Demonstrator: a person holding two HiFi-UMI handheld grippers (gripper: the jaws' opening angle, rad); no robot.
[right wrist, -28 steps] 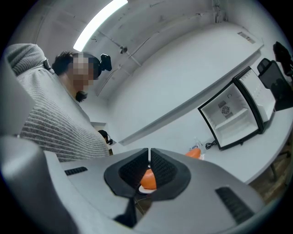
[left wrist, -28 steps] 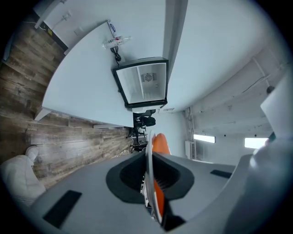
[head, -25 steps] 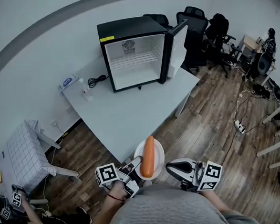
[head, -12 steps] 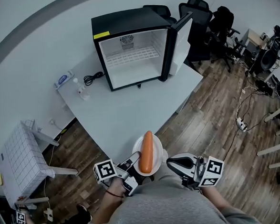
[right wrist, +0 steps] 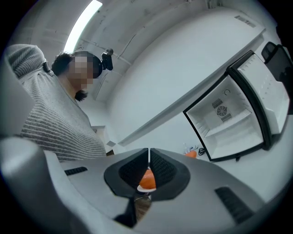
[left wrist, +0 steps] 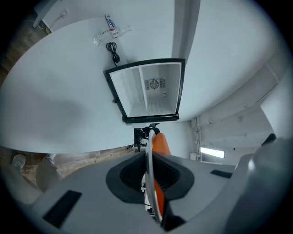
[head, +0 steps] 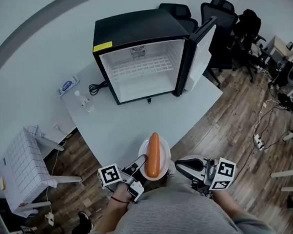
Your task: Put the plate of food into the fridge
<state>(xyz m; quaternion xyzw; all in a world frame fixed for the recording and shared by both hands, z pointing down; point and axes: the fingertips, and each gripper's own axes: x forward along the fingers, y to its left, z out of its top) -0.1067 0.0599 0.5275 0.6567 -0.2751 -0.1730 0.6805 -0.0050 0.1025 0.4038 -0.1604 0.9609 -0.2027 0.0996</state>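
At the table's (head: 132, 125) near edge, the carrot plate (head: 164, 157), clamped by the left gripper (head: 141, 164) (right gripper (head: 182, 165) closed, empty), is to be carried into the fridge (head: 130, 29).

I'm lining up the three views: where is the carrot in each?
Head view: carrot, lower centre, on the plate.
Left gripper view: carrot, centre, just below the fridge.
Right gripper view: carrot, lower centre, small.
Shared landmark: the open fridge, in all three.
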